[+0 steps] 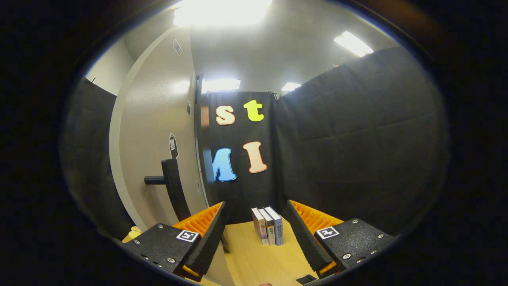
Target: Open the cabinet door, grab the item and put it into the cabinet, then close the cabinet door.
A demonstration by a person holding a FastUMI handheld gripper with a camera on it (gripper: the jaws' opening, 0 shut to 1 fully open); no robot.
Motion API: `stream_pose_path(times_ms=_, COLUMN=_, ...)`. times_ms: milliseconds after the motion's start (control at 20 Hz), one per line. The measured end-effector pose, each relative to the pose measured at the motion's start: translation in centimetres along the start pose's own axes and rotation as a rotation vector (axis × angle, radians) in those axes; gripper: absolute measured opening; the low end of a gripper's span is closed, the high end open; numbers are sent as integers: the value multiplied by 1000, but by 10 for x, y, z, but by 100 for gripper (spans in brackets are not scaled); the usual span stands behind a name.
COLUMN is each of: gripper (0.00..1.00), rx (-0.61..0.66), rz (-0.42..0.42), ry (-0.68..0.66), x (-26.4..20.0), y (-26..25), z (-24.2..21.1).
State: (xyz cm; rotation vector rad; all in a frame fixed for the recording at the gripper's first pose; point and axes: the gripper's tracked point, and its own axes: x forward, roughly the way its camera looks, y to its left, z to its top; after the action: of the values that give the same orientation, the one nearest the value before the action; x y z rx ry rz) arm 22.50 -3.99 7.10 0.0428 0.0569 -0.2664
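The door (154, 131) is the largest thing here. It is a pale panel that stands left of the tool and reaches high above it, and it seems to be swung open, edge toward the booth wall; the inside of the cabinet cannot be seen from this angle. On the door sits a dark handle (171, 186), a flat upright bar with a round peg that points away to the left. The handle is just beyond the left finger, near but apart from it.

Below is the worktop (258, 262), a light wooden surface that runs forward between the fingers. On it stand three books (268, 226), upright and pressed side by side, with their spines toward the tool. They are ahead of the fingers, a little nearer to the right one, and close to the back wall.

The tool (256, 234) is released: the fingers stand wide apart and grip nothing, and the books are not yet between them.

The step in hand seems to be the grab, since the door looks already open. The next move calls for a straight advance over the worktop until the fingers stand on both sides of a book or the whole group, then a firm squeeze. Which book is the item cannot be told.
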Motion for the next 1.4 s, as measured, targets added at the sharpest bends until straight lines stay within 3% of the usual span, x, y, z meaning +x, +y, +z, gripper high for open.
stream_pose_path(times_ms=500, gripper=92, rx=11, rz=202, ry=13, x=-7, y=113, z=-14)
stream_pose_path(times_ms=900, gripper=92, rx=41, rz=253, ry=-2, x=6, y=166, z=-13)
stream_pose_path(times_ms=1400, gripper=93, rx=55, rz=381, ry=-8, x=19, y=259, z=-18)
